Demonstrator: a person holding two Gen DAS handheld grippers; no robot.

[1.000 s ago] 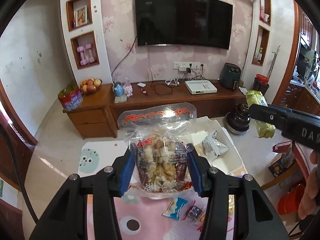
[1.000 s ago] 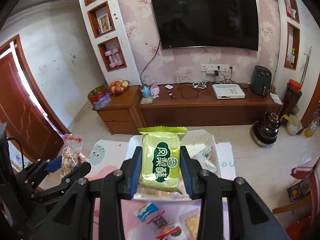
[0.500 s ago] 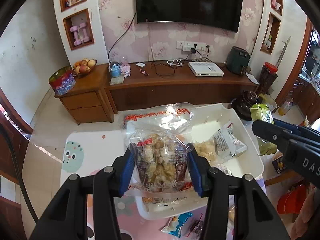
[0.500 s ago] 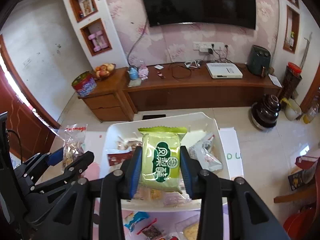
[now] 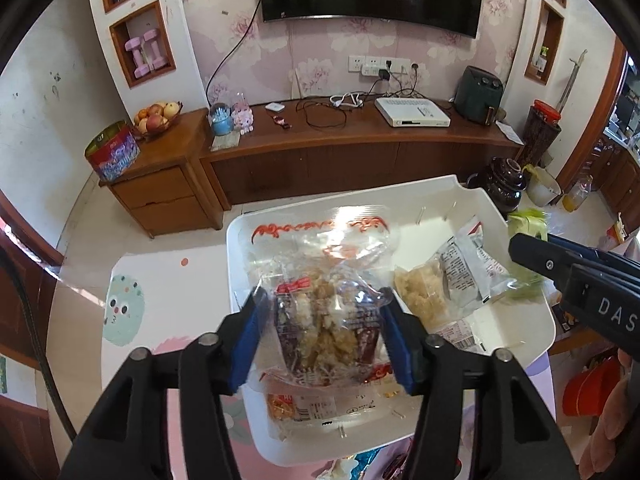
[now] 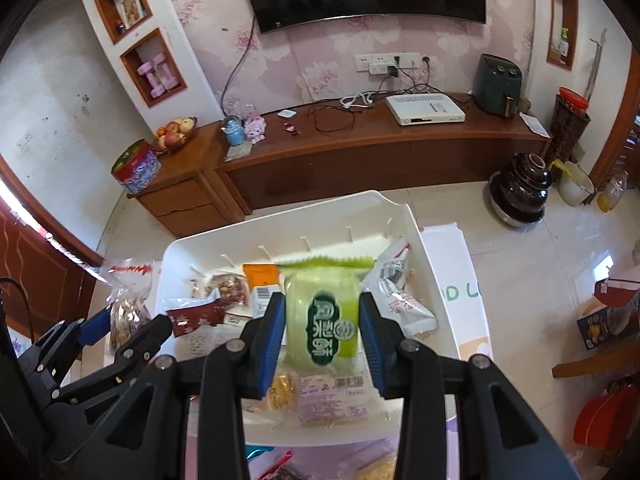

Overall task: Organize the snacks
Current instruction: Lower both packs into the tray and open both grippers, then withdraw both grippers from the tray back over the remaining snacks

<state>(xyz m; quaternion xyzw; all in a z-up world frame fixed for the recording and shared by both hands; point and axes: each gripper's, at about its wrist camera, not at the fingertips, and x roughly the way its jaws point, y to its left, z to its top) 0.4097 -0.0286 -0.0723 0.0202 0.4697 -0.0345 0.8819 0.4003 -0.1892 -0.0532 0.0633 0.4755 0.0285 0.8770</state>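
A clear bag of puffed snacks with red print hangs over the near part of the white tray. It sits between the blue pads of my left gripper, whose jaws are opening, and the pads stand just off the bag. My right gripper is shut on a green packet above the tray's middle. In the right wrist view the left gripper and its bag show at lower left. The green packet pokes past the right gripper's finger.
The tray holds several snacks, among them a silver packet, a dark red pack and a pale puffed block. Loose wrappers lie on the pink mat near the front edge. A wooden TV cabinet stands beyond the table.
Both grippers have sunk toward the tray and tipped further down, so the tray fills more of each view. The left jaws now stand wider around the clear bag.
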